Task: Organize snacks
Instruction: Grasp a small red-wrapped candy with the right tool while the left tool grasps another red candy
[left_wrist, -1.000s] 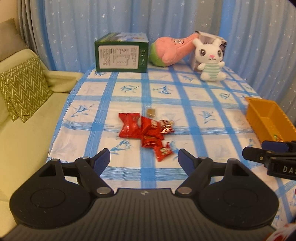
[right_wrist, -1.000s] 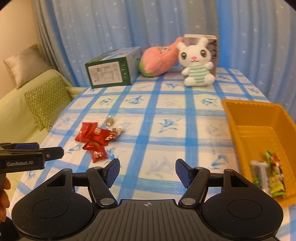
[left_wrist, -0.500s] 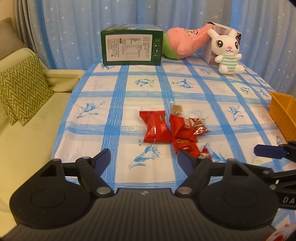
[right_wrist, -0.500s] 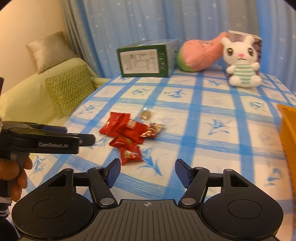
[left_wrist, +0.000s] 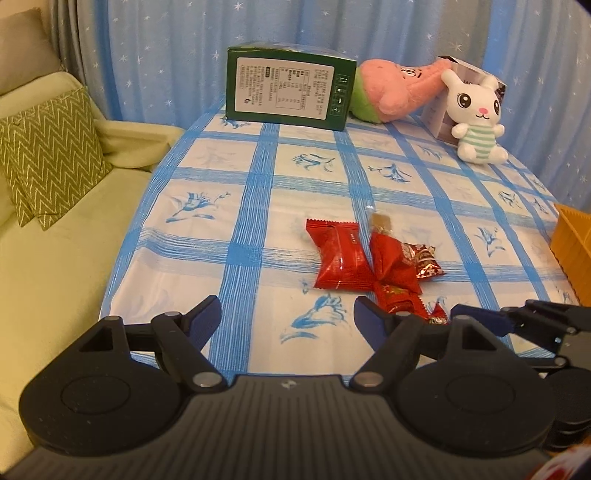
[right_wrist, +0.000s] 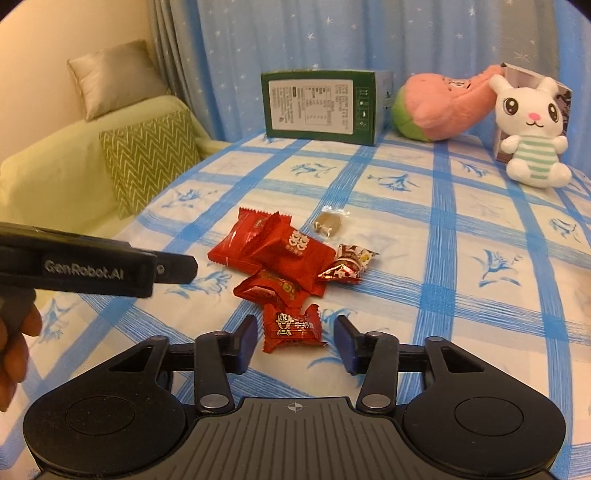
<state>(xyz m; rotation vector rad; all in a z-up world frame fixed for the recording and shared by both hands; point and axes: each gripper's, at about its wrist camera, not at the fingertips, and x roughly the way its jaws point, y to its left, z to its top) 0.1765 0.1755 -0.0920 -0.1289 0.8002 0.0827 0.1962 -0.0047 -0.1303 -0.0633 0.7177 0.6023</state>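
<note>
Two blue pads of the right gripper (right_wrist: 293, 341) flank a small red candy (right_wrist: 291, 328) at the lower centre of the right wrist view. Its jaws have just been closing and stand narrow, with the candy between them; a gap shows on each side, so the pads do not yet press on it. The candy lies straight ahead of this gripper, on the cloth, at the near end of the pile. Its long axis runs left to right across the frame, from pad toward pad, so the jaws would close on its crimped ends rather than its flat sides. The wrapper is red and glossy with a printed cartoon face and lettering, and is pinched at both ends.

Beyond it lie more red packets (right_wrist: 280, 251), overlapping one another, a foil-wrapped sweet (right_wrist: 347, 264) at their right and a brown sweet in clear wrap (right_wrist: 328, 221) further back.

The left gripper (left_wrist: 288, 319) is wide apart over bare tablecloth (left_wrist: 240, 206), holding nothing; the pile sits up and right of it. The right gripper is judged the nearer one. An orange bin (left_wrist: 572, 251) shows at the right edge of the left wrist view.
</note>
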